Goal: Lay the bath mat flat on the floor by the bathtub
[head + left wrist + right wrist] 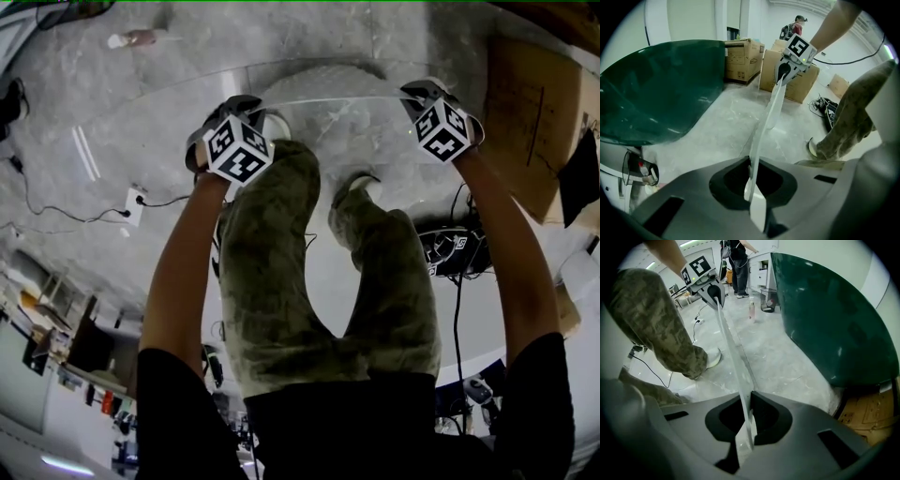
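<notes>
a pale marbled floor (75, 84) is filling the head view, with a power strip (134, 204) and its cable lying off to the left and a small bottle (136, 38) lying farther away. the gripper views are showing a dark green bathtub (656, 89) rising just beside the working spot and cardboard boxes (740, 58) standing behind.

the bath mat (328, 98), a thin translucent sheet, is hanging stretched between both tools above the floor. the left gripper (752, 187) is pinching one end of its upper edge with the jaws closed tight on it, and the right gripper (747, 423) is clamping the other end the same way. the sheet is running taut from one to the other, edge-on to each camera.

as i read it, the mat is not yet lying down, so lowering and spreading are what is remaining.

the likely trouble is the limp lower edge folding under itself when it meets the floor, leaving a crease. the person's shoe (705, 357) is standing close to the sheet, so the mat may be landing on it. a thin, slick edge may also be slipping out of one pinch, dropping that end askew to the tub.
</notes>
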The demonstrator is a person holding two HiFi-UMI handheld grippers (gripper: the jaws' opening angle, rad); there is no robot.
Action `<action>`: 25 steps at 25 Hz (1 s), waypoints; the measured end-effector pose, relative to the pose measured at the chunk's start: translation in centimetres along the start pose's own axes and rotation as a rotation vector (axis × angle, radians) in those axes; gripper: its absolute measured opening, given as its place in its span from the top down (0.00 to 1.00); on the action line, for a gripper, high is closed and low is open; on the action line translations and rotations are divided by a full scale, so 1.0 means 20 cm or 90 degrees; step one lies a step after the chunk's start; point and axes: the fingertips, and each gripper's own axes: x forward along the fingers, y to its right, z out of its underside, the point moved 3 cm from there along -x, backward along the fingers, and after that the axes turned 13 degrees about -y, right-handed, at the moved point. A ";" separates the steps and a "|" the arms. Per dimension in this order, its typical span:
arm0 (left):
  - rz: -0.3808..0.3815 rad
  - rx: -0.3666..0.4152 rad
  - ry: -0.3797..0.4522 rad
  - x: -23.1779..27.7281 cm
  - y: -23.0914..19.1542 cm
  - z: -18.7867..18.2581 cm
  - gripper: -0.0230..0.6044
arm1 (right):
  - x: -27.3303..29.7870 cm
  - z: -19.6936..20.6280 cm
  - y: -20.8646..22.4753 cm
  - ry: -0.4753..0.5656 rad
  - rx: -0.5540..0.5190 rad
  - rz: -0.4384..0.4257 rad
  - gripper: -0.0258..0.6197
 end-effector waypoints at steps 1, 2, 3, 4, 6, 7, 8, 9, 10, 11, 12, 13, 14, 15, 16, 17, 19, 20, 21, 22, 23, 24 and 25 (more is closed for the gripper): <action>-0.005 0.003 0.002 0.02 -0.03 -0.01 0.92 | 0.01 -0.01 0.02 0.004 -0.004 0.007 0.91; -0.011 0.005 0.007 0.03 -0.07 -0.02 0.92 | 0.02 -0.03 0.05 0.009 -0.009 0.016 0.91; -0.019 0.005 0.015 0.04 -0.11 -0.03 0.92 | 0.03 -0.04 0.08 0.014 -0.014 0.024 0.91; -0.027 0.005 0.023 0.05 -0.16 -0.05 0.92 | 0.03 -0.06 0.11 0.019 -0.021 0.032 0.91; -0.042 0.012 0.033 0.06 -0.25 -0.07 0.92 | 0.05 -0.10 0.17 0.025 -0.037 0.047 0.91; -0.049 0.019 0.034 0.07 -0.29 -0.09 0.92 | 0.06 -0.12 0.19 0.026 -0.044 0.054 0.91; -0.056 0.027 0.033 0.09 -0.33 -0.10 0.92 | 0.08 -0.13 0.22 0.025 -0.049 0.061 0.91; -0.062 0.037 0.033 0.11 -0.36 -0.11 0.92 | 0.09 -0.15 0.26 0.025 -0.053 0.069 0.91; -0.068 0.047 0.033 0.13 -0.39 -0.12 0.92 | 0.11 -0.16 0.30 0.024 -0.057 0.077 0.91; -0.073 0.056 0.034 0.16 -0.42 -0.14 0.92 | 0.13 -0.17 0.33 0.024 -0.061 0.084 0.91; -0.078 0.063 0.037 0.18 -0.45 -0.15 0.92 | 0.15 -0.19 0.37 0.025 -0.065 0.092 0.91; -0.081 0.069 0.040 0.21 -0.48 -0.16 0.92 | 0.18 -0.20 0.41 0.026 -0.070 0.100 0.91; -0.085 0.076 0.044 0.24 -0.51 -0.17 0.92 | 0.21 -0.21 0.45 0.028 -0.074 0.108 0.91; -0.088 0.082 0.047 0.28 -0.54 -0.18 0.92 | 0.24 -0.22 0.48 0.030 -0.077 0.114 0.91; -0.093 0.088 0.051 0.31 -0.57 -0.19 0.92 | 0.28 -0.23 0.52 0.032 -0.079 0.122 0.91; -0.098 0.092 0.053 0.35 -0.61 -0.20 0.92 | 0.31 -0.25 0.56 0.034 -0.078 0.130 0.91; -0.107 0.098 0.057 0.44 -0.67 -0.23 0.92 | 0.39 -0.28 0.63 0.038 -0.071 0.150 0.91; -0.111 0.100 0.057 0.48 -0.70 -0.23 0.92 | 0.43 -0.29 0.66 0.040 -0.067 0.158 0.91; -0.115 0.101 0.058 0.52 -0.72 -0.23 0.92 | 0.47 -0.31 0.68 0.043 -0.064 0.165 0.91; -0.120 0.100 0.061 0.57 -0.75 -0.23 0.92 | 0.51 -0.32 0.70 0.045 -0.066 0.170 0.91; -0.126 0.097 0.065 0.61 -0.78 -0.23 0.92 | 0.56 -0.33 0.72 0.045 -0.072 0.175 0.91; -0.133 0.093 0.070 0.66 -0.80 -0.23 0.92 | 0.60 -0.34 0.75 0.045 -0.081 0.179 0.91; -0.143 0.089 0.074 0.71 -0.83 -0.24 0.92 | 0.65 -0.35 0.77 0.046 -0.087 0.182 0.91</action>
